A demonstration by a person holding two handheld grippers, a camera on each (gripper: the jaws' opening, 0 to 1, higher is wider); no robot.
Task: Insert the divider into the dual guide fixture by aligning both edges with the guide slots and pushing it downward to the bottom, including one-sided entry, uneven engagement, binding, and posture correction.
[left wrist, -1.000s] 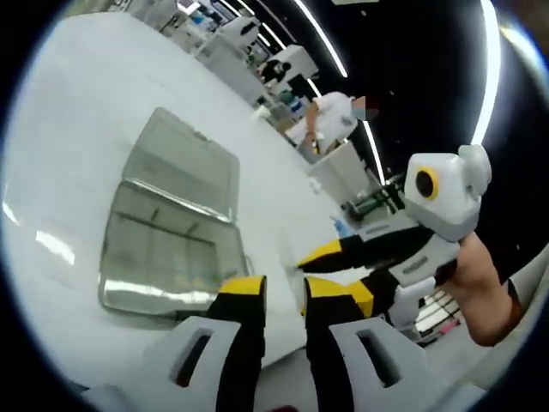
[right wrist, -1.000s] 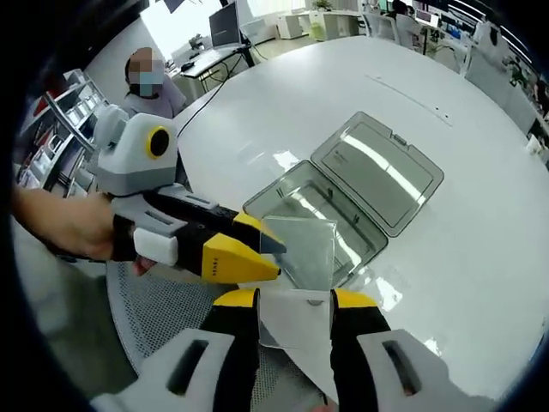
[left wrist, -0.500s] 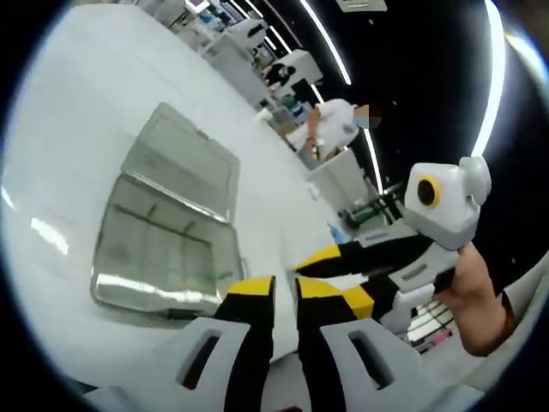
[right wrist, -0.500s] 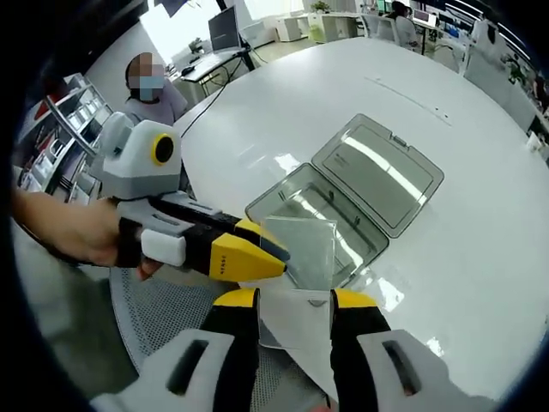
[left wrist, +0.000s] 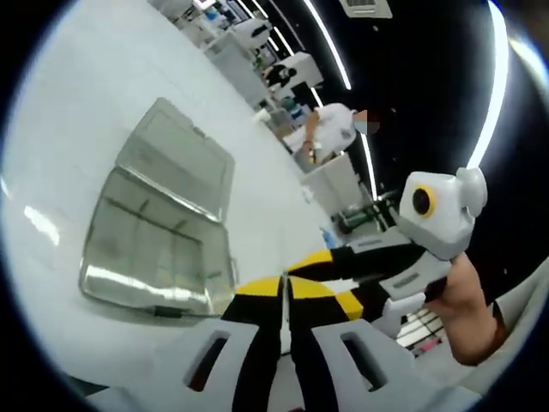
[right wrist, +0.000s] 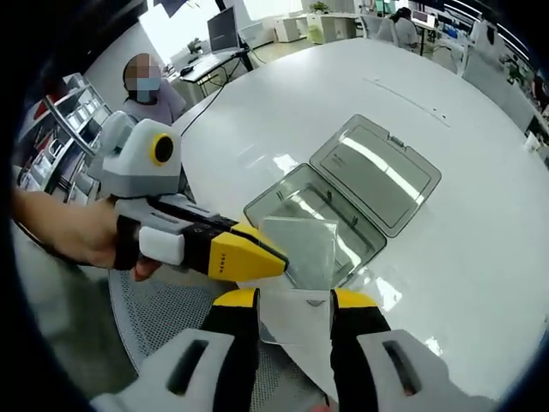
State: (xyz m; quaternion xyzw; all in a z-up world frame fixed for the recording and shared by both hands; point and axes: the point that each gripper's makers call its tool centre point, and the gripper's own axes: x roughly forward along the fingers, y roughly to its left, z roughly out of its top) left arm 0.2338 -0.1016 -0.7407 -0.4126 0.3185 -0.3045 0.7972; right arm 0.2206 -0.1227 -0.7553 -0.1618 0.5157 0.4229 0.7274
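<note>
- Your worktop (right wrist: 480,257) was one broad white surface, and it carried one clear plastic case (right wrist: 322,215) lying open, its lid (right wrist: 377,172) folded back flat beyond the tray. In the left gripper view that same case (left wrist: 154,257) sat well ahead of the jaws, with thin ribs showing along the tray walls, which I took for the guide slots.
- One divider (right wrist: 300,249) was in play: a thin clear sheet, held up in the air between your grippers and just short of the tray's near edge, not yet entered in any slot.
- Judging by its look, that sheet was light, stiff but springy, slick and easy to scratch or crack. It wanted a hold on the edges, near the upper corners, so both lower corners stayed free to find the slots together.
- Two grippers were working. Your right gripper (right wrist: 294,299) sat at the sheet's lower edge, jaws set apart; whether they pinched it I couldn't tell.
- Your left gripper (right wrist: 270,256) came in from the side with its jaws clenched on the divider's edge; in its own view the left gripper (left wrist: 285,287) showed its jaws pressed nearly together.
- One person sat in the background beyond the worktop.
</note>
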